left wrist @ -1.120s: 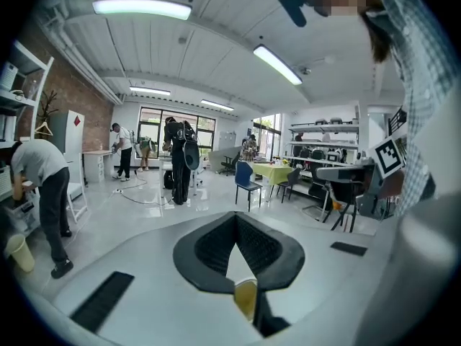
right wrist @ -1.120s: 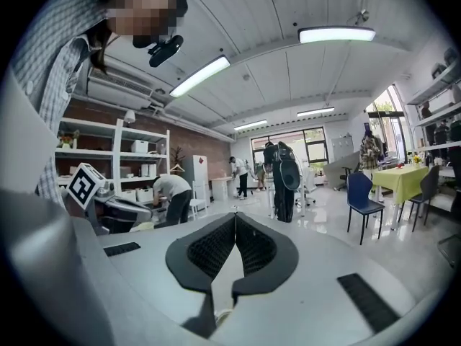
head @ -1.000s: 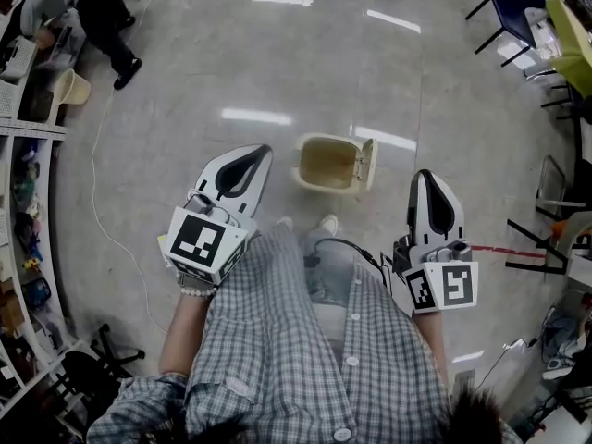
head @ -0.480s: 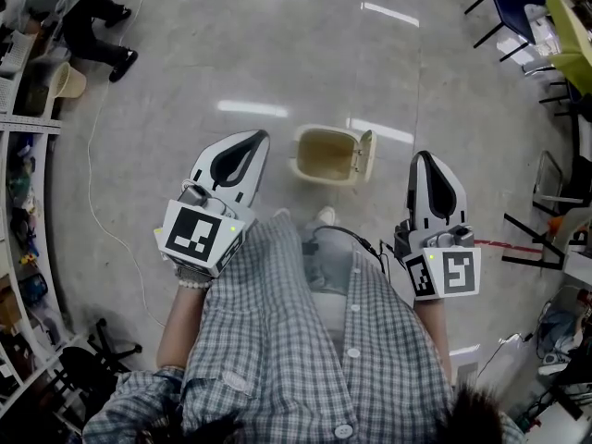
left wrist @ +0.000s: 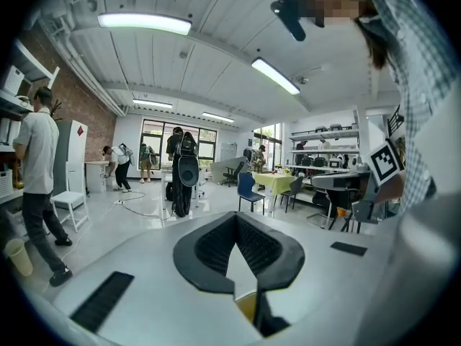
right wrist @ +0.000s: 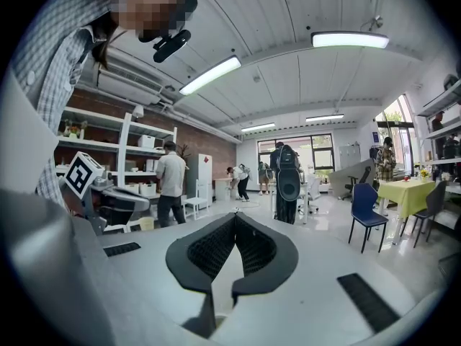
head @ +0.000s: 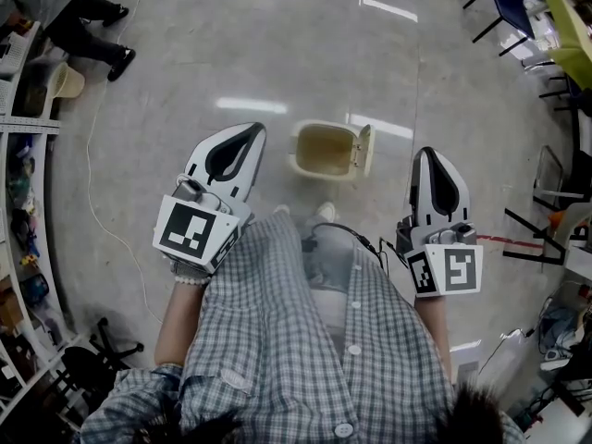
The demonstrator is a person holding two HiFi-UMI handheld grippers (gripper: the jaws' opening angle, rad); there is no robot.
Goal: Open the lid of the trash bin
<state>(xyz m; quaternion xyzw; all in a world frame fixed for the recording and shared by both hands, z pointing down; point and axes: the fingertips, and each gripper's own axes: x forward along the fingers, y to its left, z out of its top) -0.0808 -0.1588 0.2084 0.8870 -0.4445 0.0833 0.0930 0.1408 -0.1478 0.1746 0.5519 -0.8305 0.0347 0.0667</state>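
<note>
Both grippers have crept forward a touch over the last second, and the bin now sits slightly higher in my head view, while a bystander at the upper left has drifted toward the corner. I see the bin on the pale floor, straight ahead of the person's shoes and between the two grippers, touching neither. Its lid is already up, standing on edge along the bin's right side, so I can look down into the tan inside. My left gripper hangs just left of the bin with its tip pointing forward and a little to the right. My right gripper is off the bin's right side, near the raised lid, pointing straight ahead. Each gripper's own view shows the black pads meeting at the tips, with only a hollow gap behind them and nothing held there. Both point across a room of shelves, chairs and people.
</note>
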